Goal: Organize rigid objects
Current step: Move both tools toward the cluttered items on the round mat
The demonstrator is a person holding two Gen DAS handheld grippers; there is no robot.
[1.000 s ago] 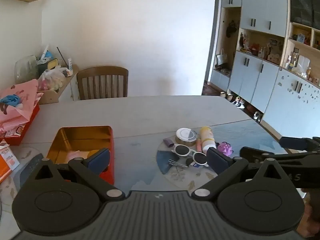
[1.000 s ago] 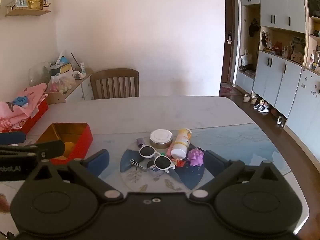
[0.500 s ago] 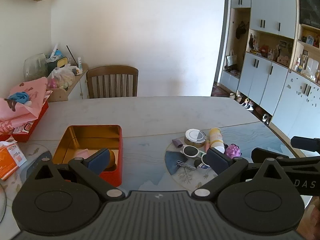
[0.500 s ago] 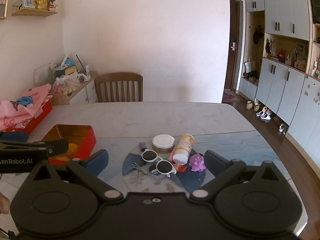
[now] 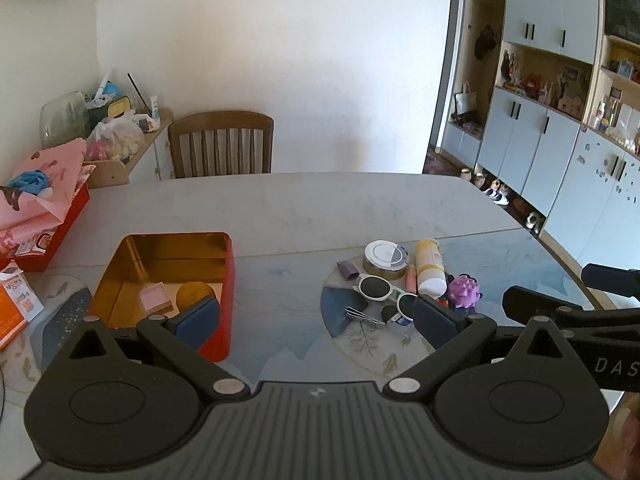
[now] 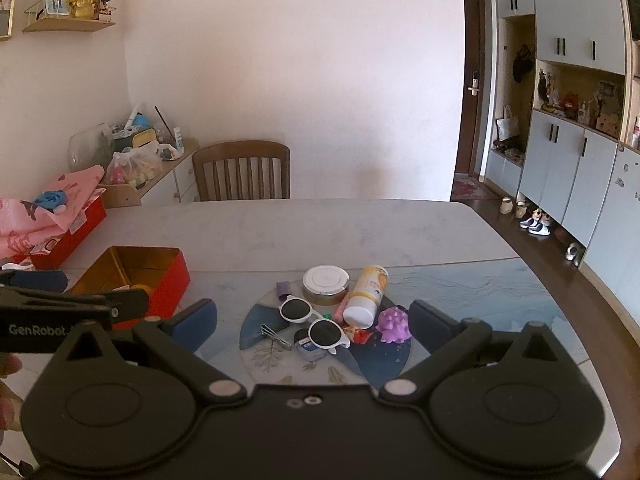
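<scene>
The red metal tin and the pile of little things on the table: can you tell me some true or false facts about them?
1. The red metal tin with the gold inside is empty. False: a pink block and a round orange thing lie in it.
2. The white-framed sunglasses lie on the round placemat. True.
3. The yellow bottle with the white cap stands upright. False: it lies on its side.
4. The purple spiky toy sits right of that bottle. True.
5. The right hand-held gripper grips the sunglasses. False: it is open, holding nothing.
</scene>
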